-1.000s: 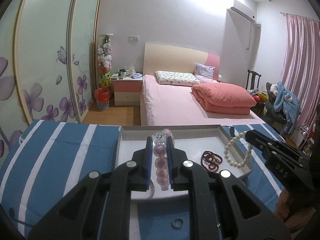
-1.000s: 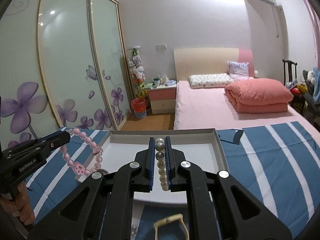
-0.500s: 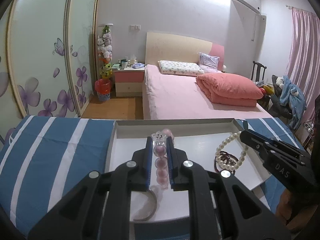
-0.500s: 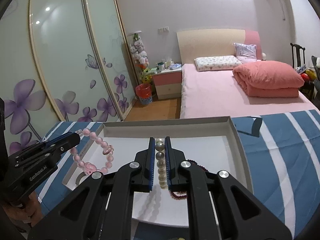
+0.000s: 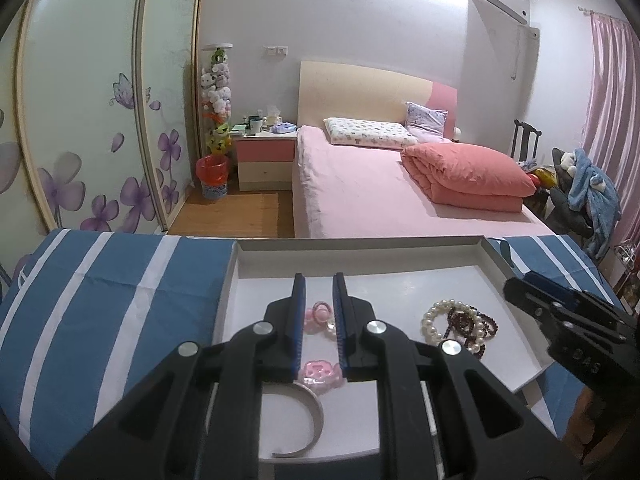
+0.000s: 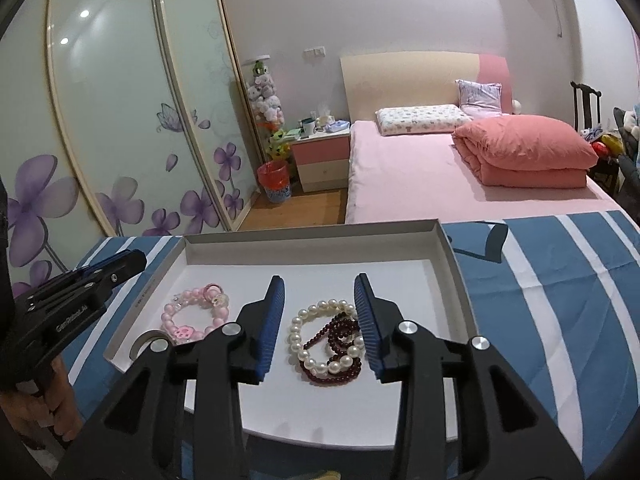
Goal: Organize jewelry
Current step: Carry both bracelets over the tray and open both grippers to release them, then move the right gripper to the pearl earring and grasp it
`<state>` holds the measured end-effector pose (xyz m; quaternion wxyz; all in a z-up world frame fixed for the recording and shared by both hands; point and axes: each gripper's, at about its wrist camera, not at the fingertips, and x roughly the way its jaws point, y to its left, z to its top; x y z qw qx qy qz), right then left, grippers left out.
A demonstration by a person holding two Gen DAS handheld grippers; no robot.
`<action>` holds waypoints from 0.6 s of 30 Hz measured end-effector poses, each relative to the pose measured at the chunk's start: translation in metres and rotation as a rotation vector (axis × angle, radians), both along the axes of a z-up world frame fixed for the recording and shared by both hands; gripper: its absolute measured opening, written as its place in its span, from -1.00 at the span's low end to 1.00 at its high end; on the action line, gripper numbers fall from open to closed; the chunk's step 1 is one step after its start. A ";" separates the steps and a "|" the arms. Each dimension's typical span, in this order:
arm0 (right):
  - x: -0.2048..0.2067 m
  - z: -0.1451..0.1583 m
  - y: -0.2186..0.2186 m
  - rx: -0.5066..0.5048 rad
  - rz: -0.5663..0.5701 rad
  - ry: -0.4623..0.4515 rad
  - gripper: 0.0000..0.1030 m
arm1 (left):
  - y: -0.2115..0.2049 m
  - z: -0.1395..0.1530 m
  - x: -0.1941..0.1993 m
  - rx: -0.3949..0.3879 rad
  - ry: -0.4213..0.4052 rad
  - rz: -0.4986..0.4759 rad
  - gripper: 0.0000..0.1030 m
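- white tray [image 6: 448, 256]: shallow cardboard thing, sitting flat, all the jewelry's in it
- pink bead bracelet [image 6: 192, 314]: flower charm, lying left side of the tray
- pearl bracelet [image 6: 308, 344]: lying flat, right of centre
- dark red bead bracelet [image 6: 340, 336]: tangled over the pearls
- silver bangle [image 5: 308, 420]: open cuff, by the near edge, beside the pink one
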<state>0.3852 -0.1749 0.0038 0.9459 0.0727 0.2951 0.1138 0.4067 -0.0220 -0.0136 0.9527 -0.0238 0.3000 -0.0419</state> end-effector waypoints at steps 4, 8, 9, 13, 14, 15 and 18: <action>-0.003 0.004 -0.002 -0.011 0.001 -0.012 -0.26 | 0.002 0.002 -0.006 -0.007 0.001 0.007 -0.72; -0.013 0.008 -0.004 -0.017 -0.001 -0.022 -0.26 | 0.004 0.006 -0.019 -0.009 -0.001 0.003 -0.70; -0.018 0.010 -0.006 -0.018 -0.002 -0.027 -0.26 | 0.005 0.008 -0.023 -0.010 -0.003 0.002 -0.70; -0.042 0.017 -0.013 -0.021 -0.003 -0.043 -0.26 | 0.007 0.016 -0.045 -0.023 -0.012 -0.009 -0.70; -0.048 0.018 -0.015 -0.022 -0.004 -0.045 -0.26 | 0.008 0.017 -0.053 -0.026 -0.016 -0.013 -0.69; -0.056 0.019 -0.017 -0.020 -0.006 -0.048 -0.26 | 0.007 0.018 -0.062 -0.028 -0.018 -0.016 -0.69; -0.075 0.020 -0.020 -0.020 -0.004 -0.050 -0.26 | 0.006 0.019 -0.085 -0.041 -0.013 -0.034 -0.67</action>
